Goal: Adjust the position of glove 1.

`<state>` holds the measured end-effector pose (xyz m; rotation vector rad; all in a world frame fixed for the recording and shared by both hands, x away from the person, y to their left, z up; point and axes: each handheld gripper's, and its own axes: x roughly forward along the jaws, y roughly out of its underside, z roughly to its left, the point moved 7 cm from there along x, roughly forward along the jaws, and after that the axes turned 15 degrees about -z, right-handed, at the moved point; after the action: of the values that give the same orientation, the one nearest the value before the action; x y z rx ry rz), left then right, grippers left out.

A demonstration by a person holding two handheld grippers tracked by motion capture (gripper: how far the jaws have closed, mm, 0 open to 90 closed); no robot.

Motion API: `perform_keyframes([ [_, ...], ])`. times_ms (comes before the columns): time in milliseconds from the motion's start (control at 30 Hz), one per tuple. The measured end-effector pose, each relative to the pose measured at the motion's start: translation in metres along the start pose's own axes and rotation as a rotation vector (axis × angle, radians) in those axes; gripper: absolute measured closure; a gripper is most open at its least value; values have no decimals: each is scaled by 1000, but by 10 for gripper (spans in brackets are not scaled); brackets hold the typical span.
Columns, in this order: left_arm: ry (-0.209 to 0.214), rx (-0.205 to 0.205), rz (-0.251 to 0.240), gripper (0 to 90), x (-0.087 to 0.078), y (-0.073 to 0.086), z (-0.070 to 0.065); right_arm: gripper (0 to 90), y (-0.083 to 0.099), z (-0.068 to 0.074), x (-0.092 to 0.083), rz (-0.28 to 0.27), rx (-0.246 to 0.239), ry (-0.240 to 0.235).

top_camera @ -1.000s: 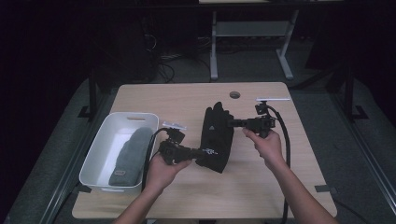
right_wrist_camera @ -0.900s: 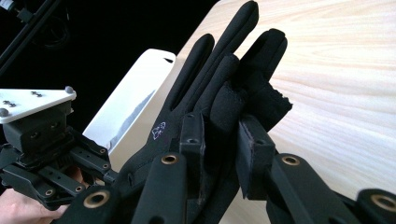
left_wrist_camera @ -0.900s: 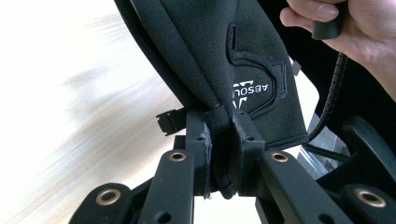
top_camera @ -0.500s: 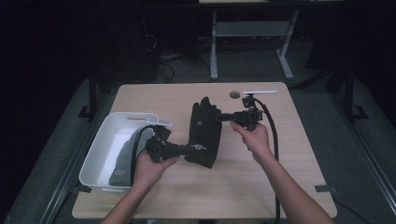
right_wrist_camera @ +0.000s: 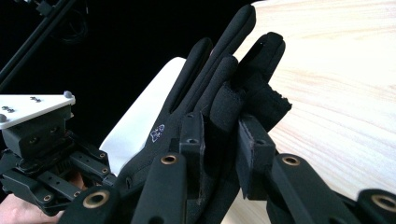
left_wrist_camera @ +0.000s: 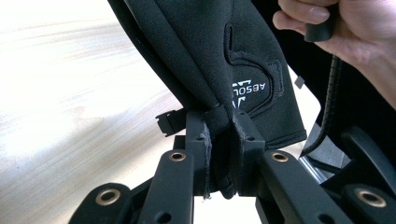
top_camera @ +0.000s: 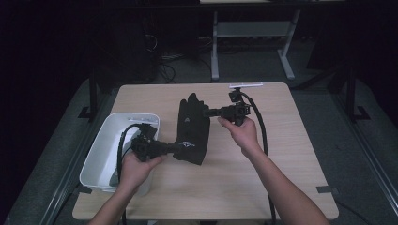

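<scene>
Wooden table (top_camera: 281, 178): I had glove (top_camera: 192, 129) right of bin (top_camera: 96, 161); left gripper (top_camera: 178, 146) clamped cuff, right gripper (top_camera: 205, 112) clamped fingers.

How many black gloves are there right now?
1 for sure: the black glove held over the table between the left gripper and right gripper. Another may lie hidden in the white bin.

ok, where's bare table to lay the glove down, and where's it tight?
Free: the near strip of the table between the two forearms, the right side past the right gripper and its cable, and the far left corner behind the white bin. Crowded: the middle left, where the left gripper holds the black glove beside the bin.
</scene>
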<state>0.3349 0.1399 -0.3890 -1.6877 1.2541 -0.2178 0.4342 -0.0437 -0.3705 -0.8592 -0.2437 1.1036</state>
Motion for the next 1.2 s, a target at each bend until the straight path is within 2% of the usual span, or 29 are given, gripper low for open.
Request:
perform_keyframes([
  [467,-13,1,-32,800,-22,-8,6,739,-6,17,20,8,-20,-27],
  [1000,-54,-23,-65,801,-54,-10,24,739,-9,41,50,31,-52,-44],
  [1200,-66,-26,-70,801,-62,-10,28,740,-9,46,58,36,-53,-50],
])
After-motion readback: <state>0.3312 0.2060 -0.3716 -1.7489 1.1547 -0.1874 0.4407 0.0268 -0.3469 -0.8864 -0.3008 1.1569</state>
